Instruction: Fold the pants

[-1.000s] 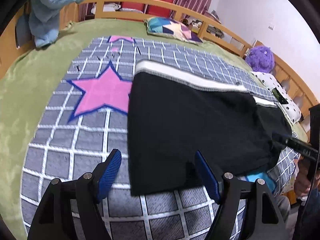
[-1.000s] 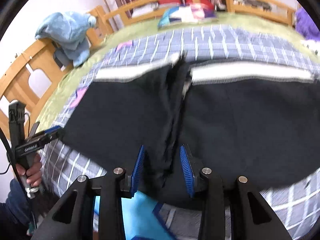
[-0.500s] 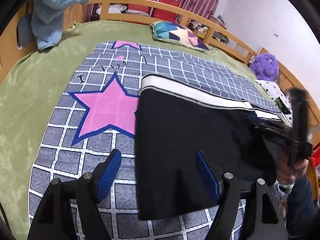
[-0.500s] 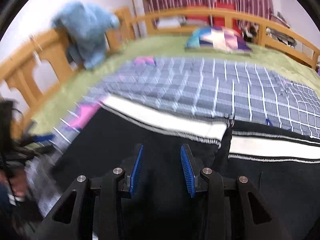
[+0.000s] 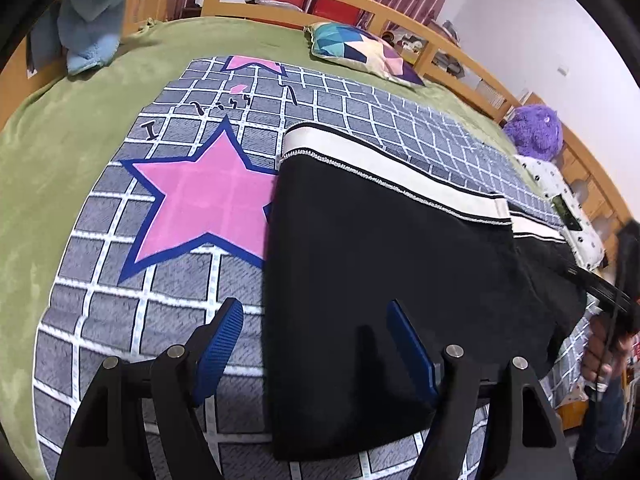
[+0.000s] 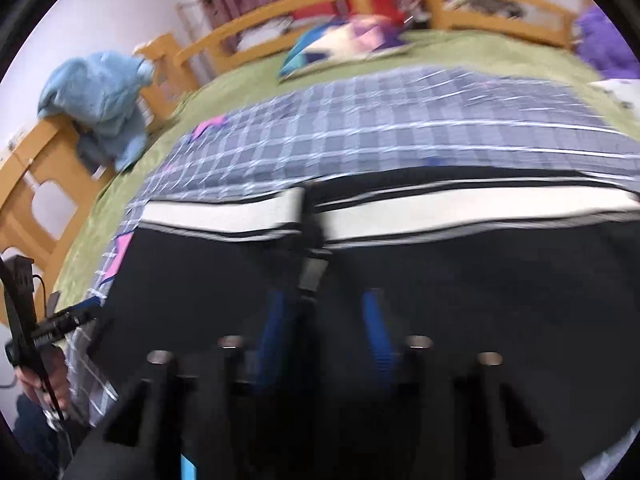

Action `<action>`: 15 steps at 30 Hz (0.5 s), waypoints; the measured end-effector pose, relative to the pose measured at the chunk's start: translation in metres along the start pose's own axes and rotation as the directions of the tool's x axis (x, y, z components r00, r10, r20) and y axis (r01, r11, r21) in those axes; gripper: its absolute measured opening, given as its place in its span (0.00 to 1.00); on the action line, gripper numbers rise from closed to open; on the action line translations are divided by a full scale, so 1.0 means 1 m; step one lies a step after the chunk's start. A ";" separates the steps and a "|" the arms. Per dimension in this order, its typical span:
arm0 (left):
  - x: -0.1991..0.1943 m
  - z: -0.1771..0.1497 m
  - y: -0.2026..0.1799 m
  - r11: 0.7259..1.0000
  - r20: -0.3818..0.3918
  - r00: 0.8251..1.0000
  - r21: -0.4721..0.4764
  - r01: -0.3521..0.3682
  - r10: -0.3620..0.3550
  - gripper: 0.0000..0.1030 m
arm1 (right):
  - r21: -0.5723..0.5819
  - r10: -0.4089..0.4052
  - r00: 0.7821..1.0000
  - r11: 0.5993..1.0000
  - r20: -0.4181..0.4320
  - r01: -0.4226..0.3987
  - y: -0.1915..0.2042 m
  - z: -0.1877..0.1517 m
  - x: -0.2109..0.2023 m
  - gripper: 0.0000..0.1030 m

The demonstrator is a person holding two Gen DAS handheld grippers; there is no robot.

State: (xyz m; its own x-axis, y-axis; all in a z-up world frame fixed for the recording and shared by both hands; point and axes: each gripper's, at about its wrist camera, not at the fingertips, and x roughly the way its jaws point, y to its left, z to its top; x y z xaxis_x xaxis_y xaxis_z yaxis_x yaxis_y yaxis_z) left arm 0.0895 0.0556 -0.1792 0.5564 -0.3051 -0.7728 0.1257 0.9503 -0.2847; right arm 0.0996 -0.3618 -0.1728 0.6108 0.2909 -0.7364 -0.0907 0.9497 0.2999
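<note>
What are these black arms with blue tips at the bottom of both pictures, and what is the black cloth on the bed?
There is no robot here. A person holds a hand tool in each hand, and each tool carries a wide-angle camera that looks forward along its two jaws. One picture comes from the left gripper, whose jaws stand wide open, holding nothing. The other, blurred, comes from the right gripper, also open and empty.

The black cloth is the pants, with a white waistband, partly folded on a grey checked blanket with a pink star. Farther back lie a patterned pillow and a purple plush toy; a blue garment hangs on the wooden rail.
</note>
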 end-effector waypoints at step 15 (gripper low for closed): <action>0.038 0.013 0.014 0.988 -0.065 0.992 -0.114 0.100 -0.108 0.48 | 0.431 -0.238 0.971 0.877 0.009 0.211 -0.186 -0.095 -0.108 0.45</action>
State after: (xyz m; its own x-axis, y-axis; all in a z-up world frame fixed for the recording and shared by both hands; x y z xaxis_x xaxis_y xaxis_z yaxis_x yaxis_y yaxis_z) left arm 0.1233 0.0581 -0.2055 0.4850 -0.4096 -0.7726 0.0868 0.9017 -0.4235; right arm -0.0247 -0.5589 -0.2065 0.6221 0.0555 -0.7810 0.3881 0.8445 0.3692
